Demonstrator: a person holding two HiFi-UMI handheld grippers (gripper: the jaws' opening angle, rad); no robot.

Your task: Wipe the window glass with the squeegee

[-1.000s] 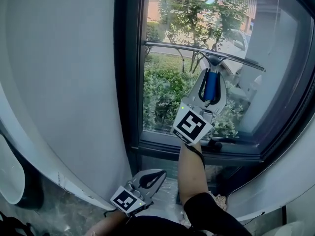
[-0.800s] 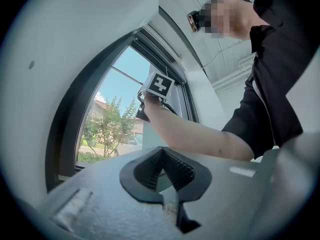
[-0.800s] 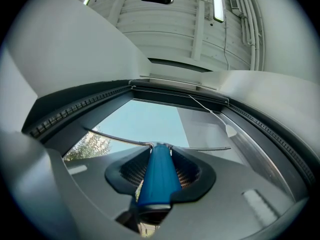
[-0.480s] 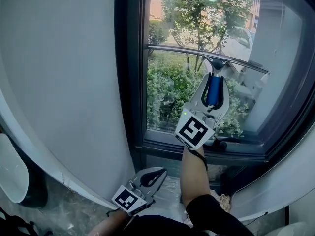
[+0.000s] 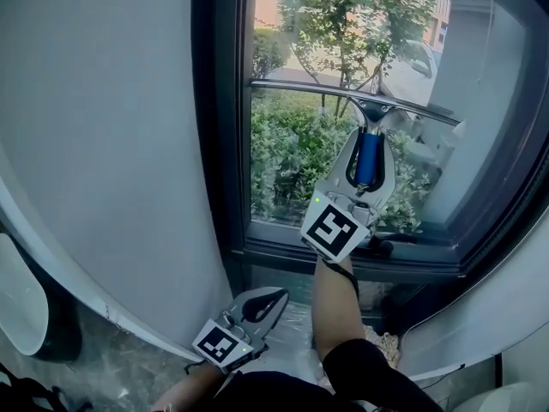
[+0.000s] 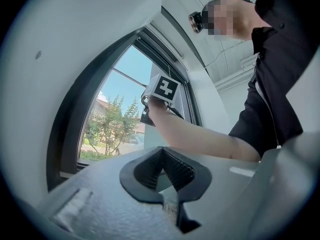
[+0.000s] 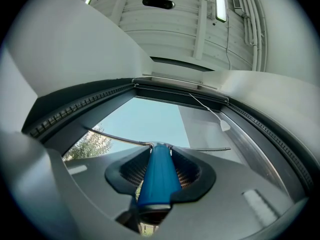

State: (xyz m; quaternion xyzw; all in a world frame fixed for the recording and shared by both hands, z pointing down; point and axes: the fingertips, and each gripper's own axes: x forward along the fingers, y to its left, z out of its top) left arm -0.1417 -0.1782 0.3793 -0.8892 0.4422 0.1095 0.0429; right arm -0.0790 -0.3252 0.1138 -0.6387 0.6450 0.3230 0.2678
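**Squeegee clamped, blade on the pane**

Held in the right gripper: the squeegee, jaws closed on its blue handle, handle lying straight along the gap between them. Blade pressed across the window glass, roughly midway up from the lower frame rail, tilted slightly down to the right. Well below that rail, the left gripper, jaws closed tip to tip on nothing.

Seen from the right gripper view only: sky above the blade and a ceiling light. From the left gripper view only: the raised forearm and marker cube. From the head view only: shrubs and a car outside.
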